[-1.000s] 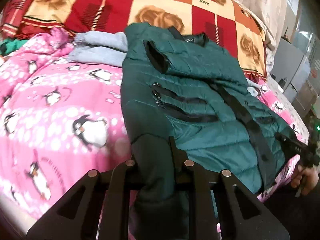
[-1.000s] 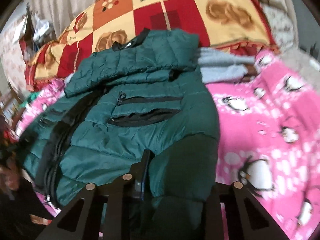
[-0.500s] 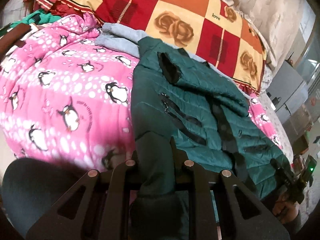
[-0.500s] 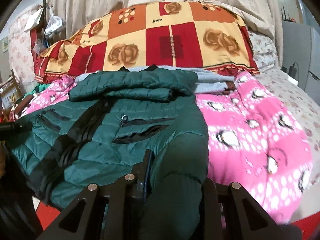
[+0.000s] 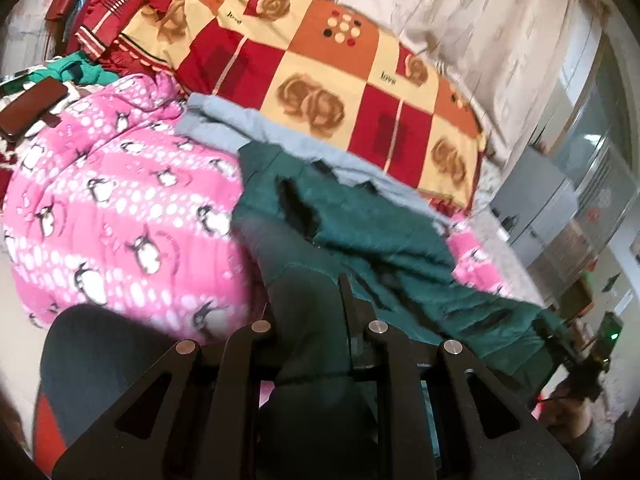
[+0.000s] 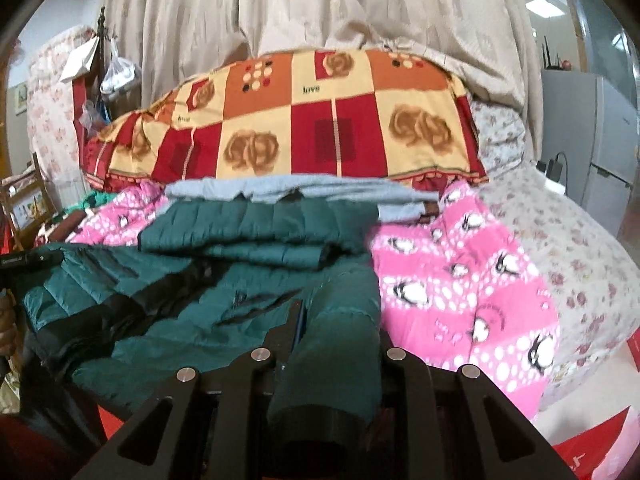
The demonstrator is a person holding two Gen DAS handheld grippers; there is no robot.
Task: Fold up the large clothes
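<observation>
Jacket: a green quilted jacket (image 6: pixel 224 308) is laid on the pink penguin blanket (image 6: pixel 460 280), its sleeves already turned across the chest and its lower edge lifted off the bed.
Left gripper (image 5: pixel 312 320): the jaws are clamped tight on one corner of the hem.
Right gripper (image 6: pixel 332 340): the jaws are narrowed onto the opposite hem corner, with padded fabric bunched between them.
Step judged: the hem appears to be raised for folding toward the collar.
Risk, slip: the smooth padded shell could be pulled from the pads if the corners are drawn apart.
Risk, skew: a crooked crease would be caused by uneven lifting.
Risk, sleeves: the folded sleeves could be dragged loose, or the grey garment (image 6: pixel 288 188) behind disturbed.
</observation>
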